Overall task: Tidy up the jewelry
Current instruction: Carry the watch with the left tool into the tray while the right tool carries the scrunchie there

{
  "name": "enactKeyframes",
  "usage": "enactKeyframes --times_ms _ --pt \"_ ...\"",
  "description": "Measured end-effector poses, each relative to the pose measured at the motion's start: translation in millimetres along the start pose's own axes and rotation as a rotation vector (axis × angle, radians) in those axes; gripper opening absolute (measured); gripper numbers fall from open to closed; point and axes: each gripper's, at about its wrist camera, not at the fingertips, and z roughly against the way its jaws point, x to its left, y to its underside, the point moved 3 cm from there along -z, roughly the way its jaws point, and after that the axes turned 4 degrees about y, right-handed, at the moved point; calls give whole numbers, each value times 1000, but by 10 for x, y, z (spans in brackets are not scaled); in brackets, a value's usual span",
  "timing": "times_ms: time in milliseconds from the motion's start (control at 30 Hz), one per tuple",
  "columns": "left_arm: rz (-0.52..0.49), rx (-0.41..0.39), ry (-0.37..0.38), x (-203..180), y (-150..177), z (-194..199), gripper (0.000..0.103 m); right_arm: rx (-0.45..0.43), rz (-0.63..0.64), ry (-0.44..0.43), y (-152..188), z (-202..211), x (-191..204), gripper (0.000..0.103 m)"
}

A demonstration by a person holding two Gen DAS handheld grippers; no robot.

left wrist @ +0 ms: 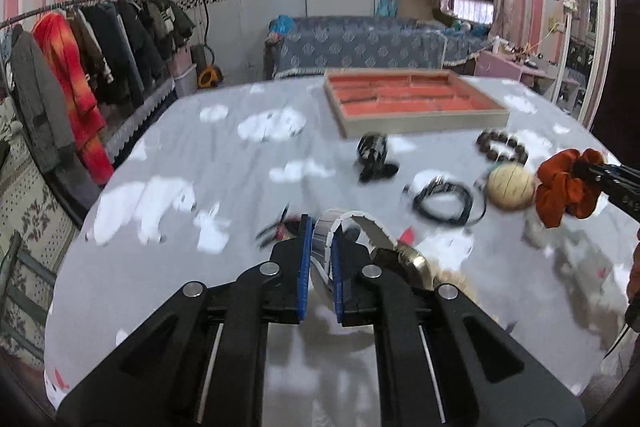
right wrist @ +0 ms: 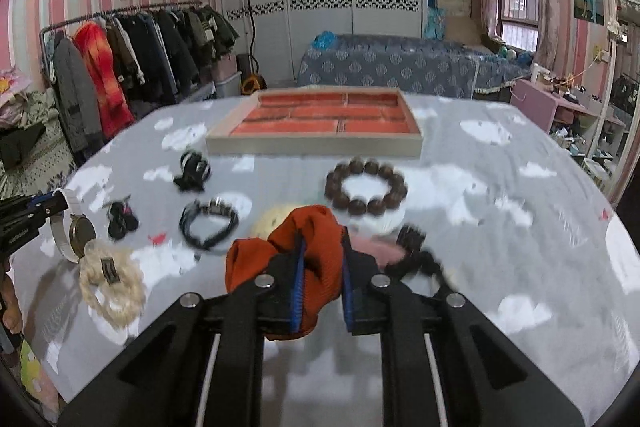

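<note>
My left gripper (left wrist: 322, 227) is shut on the white strap of a wristwatch (left wrist: 372, 227), whose gold face hangs to the right, lifted off the cloth. The same watch (right wrist: 80, 231) shows at the far left of the right wrist view, hanging from the left gripper (right wrist: 56, 201). My right gripper (right wrist: 324, 239) is shut on an orange scrunchie (right wrist: 256, 263), held above the table. In the left wrist view that scrunchie (left wrist: 564, 187) hangs from the right gripper (left wrist: 592, 171) at the right edge. The orange-lined jewelry tray (right wrist: 312, 143) lies at the far side, its compartments bare.
On the cloud-print tablecloth lie a brown bead bracelet (right wrist: 366, 187), a black braided bracelet (right wrist: 208, 221), a black hair tie (right wrist: 192, 171), a small black clip (right wrist: 120, 217), a cream fluffy scrunchie (right wrist: 110, 283) and a cream round piece (left wrist: 510, 187). A clothes rack stands left.
</note>
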Motion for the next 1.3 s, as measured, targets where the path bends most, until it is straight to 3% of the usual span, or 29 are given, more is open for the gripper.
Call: enactKeyframes --times_ms 400,700,967,1300 --pt "5 -38 28 -212 -883 -399 8 -65 -12 -48 -726 -264 -110 15" --pt "-1 -27 20 -410 -1503 -1009 8 -88 6 -17 -1365 -725 -163 15" --pt "3 -43 -28 -577 -2068 -1786 8 -51 -17 -8 -1927 -1458 -305 15" --pt "49 85 -54 -520 -2392 -2895 8 50 -37 10 -2184 -2536 -385 15"
